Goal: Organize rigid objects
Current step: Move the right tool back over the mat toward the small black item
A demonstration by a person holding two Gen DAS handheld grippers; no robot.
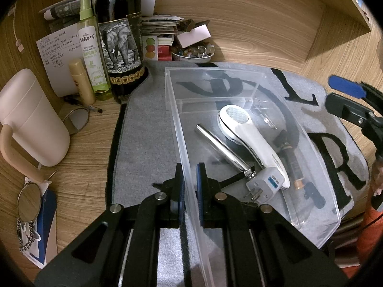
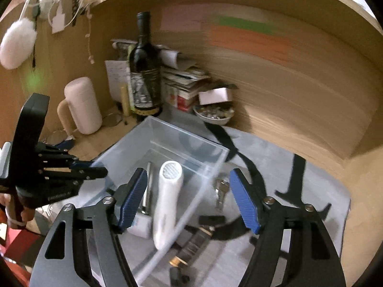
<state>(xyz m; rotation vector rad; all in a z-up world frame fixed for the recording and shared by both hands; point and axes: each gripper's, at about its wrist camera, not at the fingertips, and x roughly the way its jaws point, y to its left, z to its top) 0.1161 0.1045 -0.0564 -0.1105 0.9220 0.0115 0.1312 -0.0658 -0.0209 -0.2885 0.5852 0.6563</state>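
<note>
On a wooden desk's grey mat (image 1: 143, 129), the left gripper (image 1: 190, 186) pinches the clear bin's (image 1: 320, 167) wall; the right gripper (image 2: 189, 198) hangs spread above it. A white massager (image 1: 249, 134) lies inside the bin.

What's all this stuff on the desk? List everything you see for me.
Plastic bin: one, clear, on the grey mat, its left wall pinched by a gripper.
White handheld device: one, white, inside the bin.
Metal tube: one, silver, inside the bin, left of the white device.
Plug adapter: one, grey-white, inside the bin, near end.
Mat: one, grey with black letters, under the bin.
Wine bottle: one, dark, elephant label, back left.
Spray bottle: one, pale green, left of the wine bottle.
Jug: one, pinkish-white, far left.
Bowl of trinkets: one, white, behind the bin.
Left gripper: black, blue pads, shut on the bin wall.
Right gripper: black, blue pads, open above the bin.
</note>
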